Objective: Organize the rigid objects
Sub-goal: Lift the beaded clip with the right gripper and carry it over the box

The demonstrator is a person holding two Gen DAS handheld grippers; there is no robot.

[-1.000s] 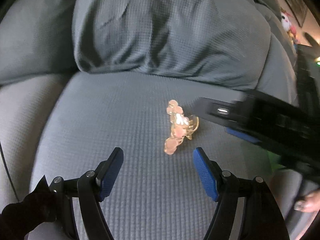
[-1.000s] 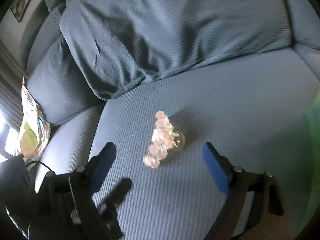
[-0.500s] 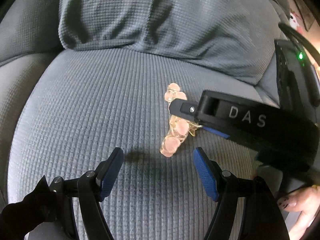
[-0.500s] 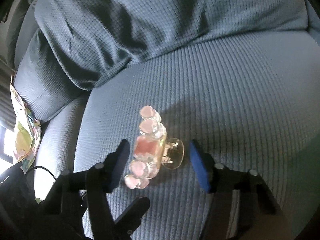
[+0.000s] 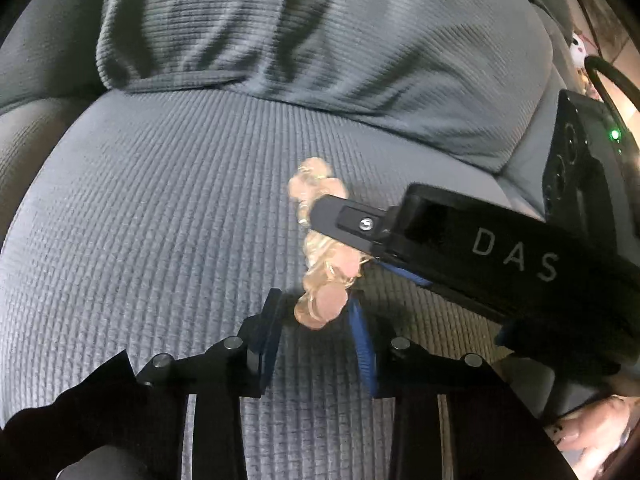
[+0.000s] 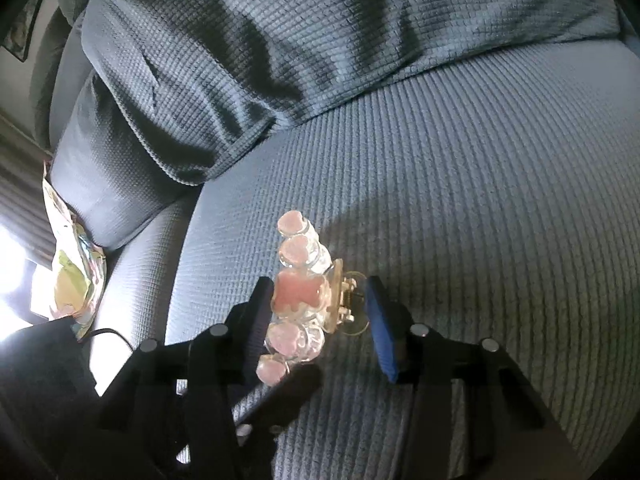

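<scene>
Left wrist: hair claw clip [image 5: 320,256] on sofa seat cushion [image 5: 160,208]; left gripper [image 5: 316,312] narrow, jaws closing around clip's near end, contact unclear.

Right wrist: right gripper [image 6: 320,312] closing, straddling clip [image 6: 300,300]; left pad touching, right apart.

Both grippers pointed steeply down, converging from either side. The left gripper [image 5: 316,312] was closing its jaws, the blue pads either side of the near end of a hair clip [image 5: 320,256]. The right gripper [image 6: 320,308] was closing around the clip's middle, its left finger [image 6: 262,312] touching it, the right pad just clear.
</scene>
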